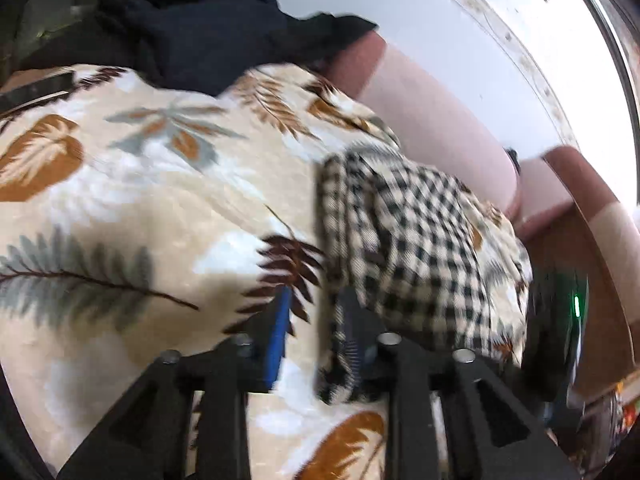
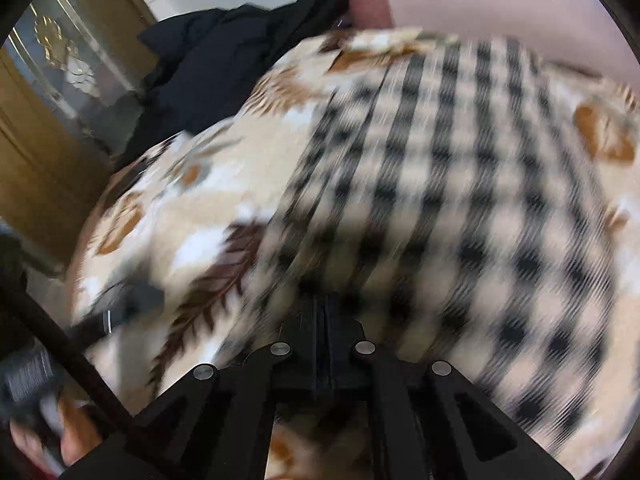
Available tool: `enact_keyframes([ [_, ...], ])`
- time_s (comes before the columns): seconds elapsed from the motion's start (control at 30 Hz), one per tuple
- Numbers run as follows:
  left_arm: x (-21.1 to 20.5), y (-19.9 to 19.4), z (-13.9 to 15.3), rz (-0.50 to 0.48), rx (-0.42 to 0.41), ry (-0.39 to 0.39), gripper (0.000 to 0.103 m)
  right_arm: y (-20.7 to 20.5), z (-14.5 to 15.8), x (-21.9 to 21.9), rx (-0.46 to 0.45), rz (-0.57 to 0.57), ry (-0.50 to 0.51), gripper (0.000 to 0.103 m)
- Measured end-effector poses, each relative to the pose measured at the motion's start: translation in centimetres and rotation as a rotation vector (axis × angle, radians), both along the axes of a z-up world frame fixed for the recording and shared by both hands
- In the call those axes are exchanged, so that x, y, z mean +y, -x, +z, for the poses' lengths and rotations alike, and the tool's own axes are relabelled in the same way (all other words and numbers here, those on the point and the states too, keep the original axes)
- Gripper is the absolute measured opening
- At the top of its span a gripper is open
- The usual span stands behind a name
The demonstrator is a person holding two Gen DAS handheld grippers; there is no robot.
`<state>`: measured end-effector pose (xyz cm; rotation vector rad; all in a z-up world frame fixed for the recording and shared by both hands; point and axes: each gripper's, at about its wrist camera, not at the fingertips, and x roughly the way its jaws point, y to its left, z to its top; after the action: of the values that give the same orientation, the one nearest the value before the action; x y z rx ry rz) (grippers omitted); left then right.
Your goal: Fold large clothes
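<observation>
left tool [image 1: 316, 320] had its jaws set apart, a bunched edge of the checked garment [image 1: 416, 248] running down between them; contact with the blue pad [image 1: 280, 336] wasn't clear, cloth sat against the right finger side. right tool [image 2: 323, 320] had its jaws together, and the same checked garment [image 2: 440, 200] started right at the tips, so it looked clamped on the cloth edge, though heavy blur made the contact line hard to read. the garment was cream with black checks, lying rumpled on the leaf-print blanket [image 1: 140, 200], toward the blanket's right side in the left wrist view. in the right wrist view it covered most of the frame, with the blanket [image 2: 192, 208] showing to its left and along the top. a dark navy garment [image 1: 208, 32] lay heaped at the blanket's far edge, partly over a pink cushion [image 1: 432, 120]; also seen in the right wrist view [image 2: 224, 60]. white wall [image 1: 420, 8] behind. a black device with a green light [image 1: 576, 304] sat just beside the blanket at right. a bare foot [image 2: 76, 436] showed at lower left, with a wood-and-glass cabinet [image 2: 60, 80] beyond. no containers in view.
</observation>
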<state>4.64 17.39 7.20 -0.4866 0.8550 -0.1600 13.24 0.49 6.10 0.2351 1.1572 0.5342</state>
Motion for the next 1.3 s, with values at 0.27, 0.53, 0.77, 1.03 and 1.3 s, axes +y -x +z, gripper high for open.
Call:
enact_keyframes([
  [0.27,-0.9,0.1,0.1,-0.015,-0.001,-0.059,0.035,0.6,5.1,-8.4,-0.116,-0.159,-0.073,0.005],
  [0.53,0.4,0.1,-0.1,0.059,0.008,-0.065,0.044,-2.4,1.9,-11.1,-0.001,-0.254,-0.086,0.006],
  [0.77,2.4,0.0,0.1,0.151,0.007,-0.081,0.049,0.6,2.0,-4.0,-0.02,-0.074,-0.127,0.006],
  [1.03,4.2,0.1,0.9,0.21,0.001,-0.08,0.051,-1.1,-1.7,2.9,0.088,0.0,-0.208,0.007],
  [1.3,4.9,0.9,2.1,0.271,-0.047,-0.187,0.058,1.3,-0.2,6.1,0.02,0.104,-0.151,0.008],
])
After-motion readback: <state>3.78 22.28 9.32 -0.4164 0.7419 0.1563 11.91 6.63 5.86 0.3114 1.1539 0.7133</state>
